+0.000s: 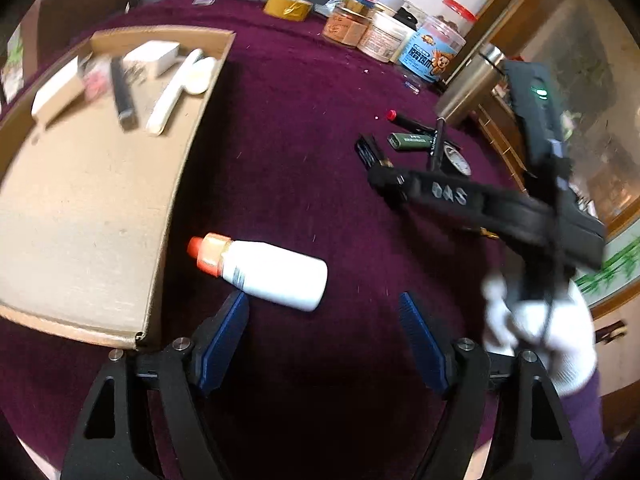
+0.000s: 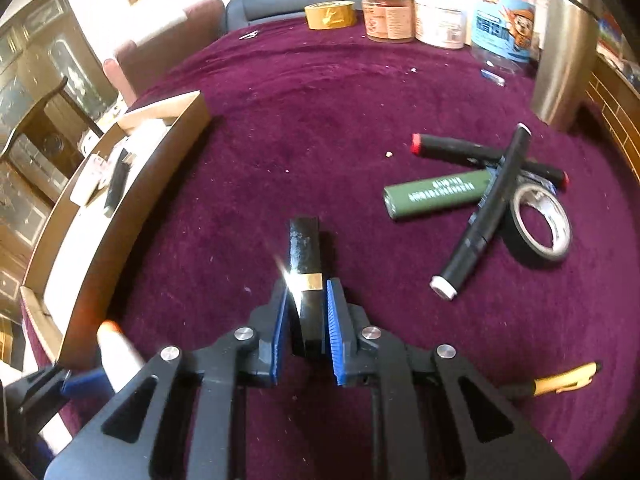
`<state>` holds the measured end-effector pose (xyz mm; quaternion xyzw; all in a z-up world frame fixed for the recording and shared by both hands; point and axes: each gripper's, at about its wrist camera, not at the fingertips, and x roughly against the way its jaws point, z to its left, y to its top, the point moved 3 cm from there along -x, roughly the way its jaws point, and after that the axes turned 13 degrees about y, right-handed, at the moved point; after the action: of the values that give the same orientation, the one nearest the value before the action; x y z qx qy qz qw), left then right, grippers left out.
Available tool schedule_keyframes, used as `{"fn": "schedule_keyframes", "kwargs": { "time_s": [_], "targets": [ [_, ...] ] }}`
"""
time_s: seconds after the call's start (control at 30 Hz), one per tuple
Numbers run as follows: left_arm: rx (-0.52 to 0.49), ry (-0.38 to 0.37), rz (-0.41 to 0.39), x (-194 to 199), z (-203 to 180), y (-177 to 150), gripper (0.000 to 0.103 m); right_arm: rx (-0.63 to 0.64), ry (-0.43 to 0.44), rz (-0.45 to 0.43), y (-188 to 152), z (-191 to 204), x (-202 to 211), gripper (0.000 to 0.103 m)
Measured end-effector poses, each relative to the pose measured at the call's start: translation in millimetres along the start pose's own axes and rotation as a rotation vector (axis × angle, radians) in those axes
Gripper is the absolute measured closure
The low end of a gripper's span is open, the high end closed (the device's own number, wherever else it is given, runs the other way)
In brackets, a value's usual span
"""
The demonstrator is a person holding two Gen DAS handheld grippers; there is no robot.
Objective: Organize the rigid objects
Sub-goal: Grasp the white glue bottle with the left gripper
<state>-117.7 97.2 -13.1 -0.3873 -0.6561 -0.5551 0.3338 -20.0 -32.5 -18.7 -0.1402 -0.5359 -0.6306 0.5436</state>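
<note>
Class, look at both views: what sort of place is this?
Probably a home living or dining room: a table under a maroon cloth, food jars at its far edge, and wooden glass-fronted cabinets beside a chair.

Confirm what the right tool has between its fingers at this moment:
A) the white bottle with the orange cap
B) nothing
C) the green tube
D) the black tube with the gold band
D: in the right wrist view the right tool is closed on the black tube with the gold band, both blue pads against its sides.
</note>
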Motion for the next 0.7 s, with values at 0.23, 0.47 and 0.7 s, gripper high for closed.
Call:
{"fn": "schedule_keyframes", "kwargs": {
  "time_s": [0.23, 0.47, 0.7],
  "targets": [
    [-0.243, -0.030, -0.102, 29, -27, 6, 0.039, -0.031, 0.119, -0.057, -8, -15, 8, 0.089],
    [-0.740, 0.235, -0.195, 11, -42, 23, 0.035, -0.053, 0.181, -0.093, -11, -19, 9, 0.089],
    [-0.683, 0.195, -0.057, -32, -33, 41, 0.063, -0.039, 0.173, -0.101, -12, -17, 10, 0.089]
  ]
}}
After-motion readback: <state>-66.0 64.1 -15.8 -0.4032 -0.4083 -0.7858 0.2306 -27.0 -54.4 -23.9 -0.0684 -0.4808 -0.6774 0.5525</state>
